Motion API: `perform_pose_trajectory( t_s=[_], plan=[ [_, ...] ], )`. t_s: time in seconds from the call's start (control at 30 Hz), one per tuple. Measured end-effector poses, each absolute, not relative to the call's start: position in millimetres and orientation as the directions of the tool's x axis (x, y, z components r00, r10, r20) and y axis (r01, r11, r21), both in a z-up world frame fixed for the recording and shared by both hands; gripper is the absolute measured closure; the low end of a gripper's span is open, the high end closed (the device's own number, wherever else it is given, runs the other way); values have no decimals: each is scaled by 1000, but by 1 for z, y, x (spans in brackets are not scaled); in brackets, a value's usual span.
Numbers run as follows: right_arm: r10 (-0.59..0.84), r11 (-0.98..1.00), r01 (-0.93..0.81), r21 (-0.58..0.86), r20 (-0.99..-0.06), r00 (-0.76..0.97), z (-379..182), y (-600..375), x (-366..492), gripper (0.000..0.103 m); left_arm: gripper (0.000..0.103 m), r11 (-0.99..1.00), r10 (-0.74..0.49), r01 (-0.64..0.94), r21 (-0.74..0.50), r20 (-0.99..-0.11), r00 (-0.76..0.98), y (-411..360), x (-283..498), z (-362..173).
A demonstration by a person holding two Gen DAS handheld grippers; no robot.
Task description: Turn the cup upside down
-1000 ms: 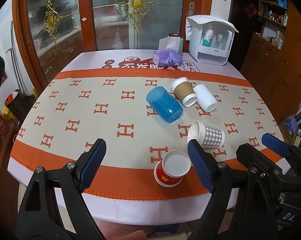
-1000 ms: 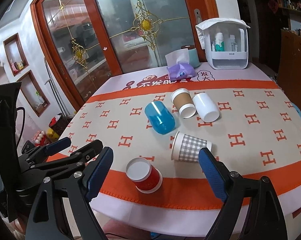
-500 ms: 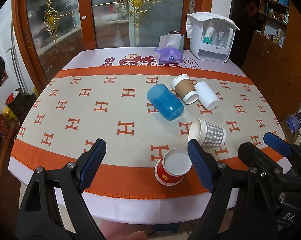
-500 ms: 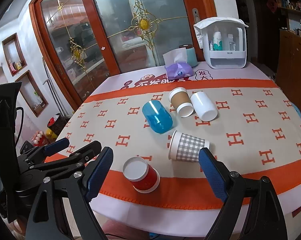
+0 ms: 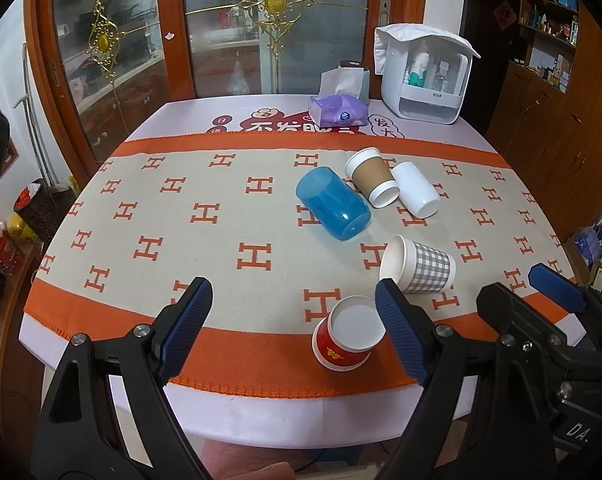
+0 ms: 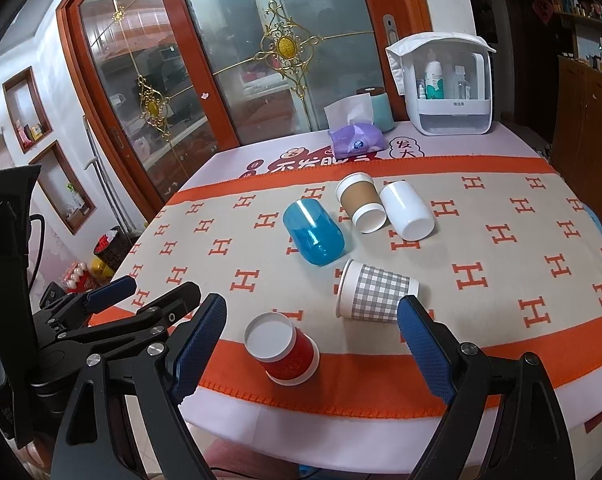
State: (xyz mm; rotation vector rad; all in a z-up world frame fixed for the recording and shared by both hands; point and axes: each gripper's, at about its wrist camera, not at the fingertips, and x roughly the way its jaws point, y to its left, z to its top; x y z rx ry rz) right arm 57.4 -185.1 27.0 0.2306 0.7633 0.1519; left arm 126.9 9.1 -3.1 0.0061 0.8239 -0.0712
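Note:
Several cups lie on their sides on the table. A red paper cup [image 5: 347, 333] [image 6: 283, 347] lies nearest the front edge, its white end toward me. A grey checked paper cup [image 5: 419, 265] [image 6: 375, 293] lies behind it. Further back lie a blue plastic cup [image 5: 333, 207] [image 6: 313, 231], a brown paper cup [image 5: 373, 181] [image 6: 361, 206] and a white cup [image 5: 415, 194] [image 6: 407, 211]. My left gripper [image 5: 293, 326] is open and empty before the front edge. My right gripper [image 6: 311, 340] is open and empty, its jaws either side of the red cup.
The table has an orange and beige H-pattern cloth [image 5: 181, 216]. At the back stand a purple tissue pack [image 5: 338, 112], a white storage box [image 5: 423, 80] and a glass door. Wooden cabinets [image 5: 549, 128] stand right of the table. My right gripper also shows at the left wrist view's right edge [image 5: 557, 292].
Both grippers have drifted slightly; the cups sit a little lower in both views. Both stay open and no cup has moved.

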Motion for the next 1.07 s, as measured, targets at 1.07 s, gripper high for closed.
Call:
perform_pose_trajectory(
  t_s=[1.07],
  plan=[
    [225,962,-51,267,-678,700,13,-180,55,14,21,998,-46,59,-8,-734,677,14,125,-7]
  ],
)
